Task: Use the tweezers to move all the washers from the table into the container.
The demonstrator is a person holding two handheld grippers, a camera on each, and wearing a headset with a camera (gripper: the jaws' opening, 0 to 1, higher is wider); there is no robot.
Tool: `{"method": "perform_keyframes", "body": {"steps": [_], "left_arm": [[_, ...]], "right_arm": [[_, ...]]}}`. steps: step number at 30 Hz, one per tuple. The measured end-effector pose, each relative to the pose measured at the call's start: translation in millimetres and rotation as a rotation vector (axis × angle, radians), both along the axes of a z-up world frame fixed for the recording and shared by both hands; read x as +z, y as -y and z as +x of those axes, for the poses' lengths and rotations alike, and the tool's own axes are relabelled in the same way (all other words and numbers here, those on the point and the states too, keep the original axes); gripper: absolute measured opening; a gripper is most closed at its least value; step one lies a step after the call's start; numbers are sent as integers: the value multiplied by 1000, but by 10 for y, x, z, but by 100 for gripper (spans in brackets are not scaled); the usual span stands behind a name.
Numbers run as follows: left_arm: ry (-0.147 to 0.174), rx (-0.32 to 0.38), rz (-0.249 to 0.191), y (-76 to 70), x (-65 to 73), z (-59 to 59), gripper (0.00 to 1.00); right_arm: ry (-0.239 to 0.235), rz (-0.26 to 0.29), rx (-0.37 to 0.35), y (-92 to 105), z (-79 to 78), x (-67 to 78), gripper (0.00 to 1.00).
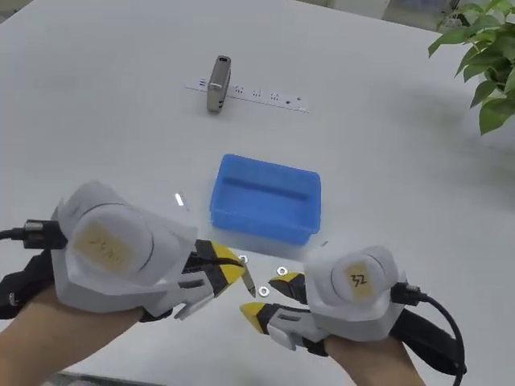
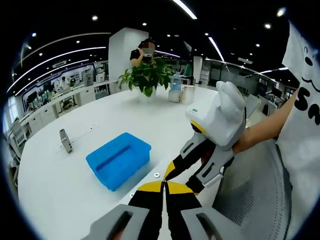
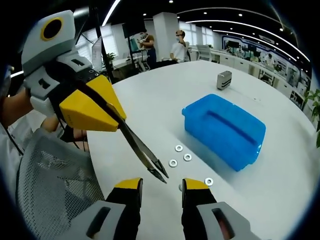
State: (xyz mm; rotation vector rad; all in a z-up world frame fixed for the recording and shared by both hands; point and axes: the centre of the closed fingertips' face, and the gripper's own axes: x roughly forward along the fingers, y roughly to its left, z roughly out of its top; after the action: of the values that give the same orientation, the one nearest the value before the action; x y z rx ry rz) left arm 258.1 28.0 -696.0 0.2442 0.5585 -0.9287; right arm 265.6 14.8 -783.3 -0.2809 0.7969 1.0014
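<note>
My left gripper (image 1: 233,272) is shut on dark metal tweezers (image 1: 248,283), whose tips point down at the white table (image 1: 386,161) in front of the blue container (image 1: 265,197). Three small washers (image 1: 264,290) lie around the tweezer tips. My right gripper (image 1: 267,297) stands open just right of the tips, with nothing between its jaws. In the right gripper view the tweezers (image 3: 142,150) reach in from the left gripper (image 3: 107,117), ending just short of several washers (image 3: 173,163) beside the blue container (image 3: 225,127). The left gripper view has a washer (image 2: 157,175) near the container (image 2: 118,159).
A white power strip (image 1: 249,92) with a grey device (image 1: 217,82) on it lies beyond the container. A green plant (image 1: 483,56) stands at the far right. A mesh chair (image 2: 255,200) sits behind the table's near edge.
</note>
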Motion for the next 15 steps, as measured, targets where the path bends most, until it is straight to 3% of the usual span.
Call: {"method": "perform_keyframes", "body": {"steps": [4, 8, 15], "left_arm": [[2, -9, 17, -14, 0, 24, 0], [15, -13, 36, -36, -10, 63, 0], [37, -14, 63, -75, -56, 159, 0]], "right_arm": [[7, 16, 16, -77, 20, 48, 27], [28, 35, 42, -199, 71, 133, 19], [29, 42, 73, -341, 173, 144, 11]]}}
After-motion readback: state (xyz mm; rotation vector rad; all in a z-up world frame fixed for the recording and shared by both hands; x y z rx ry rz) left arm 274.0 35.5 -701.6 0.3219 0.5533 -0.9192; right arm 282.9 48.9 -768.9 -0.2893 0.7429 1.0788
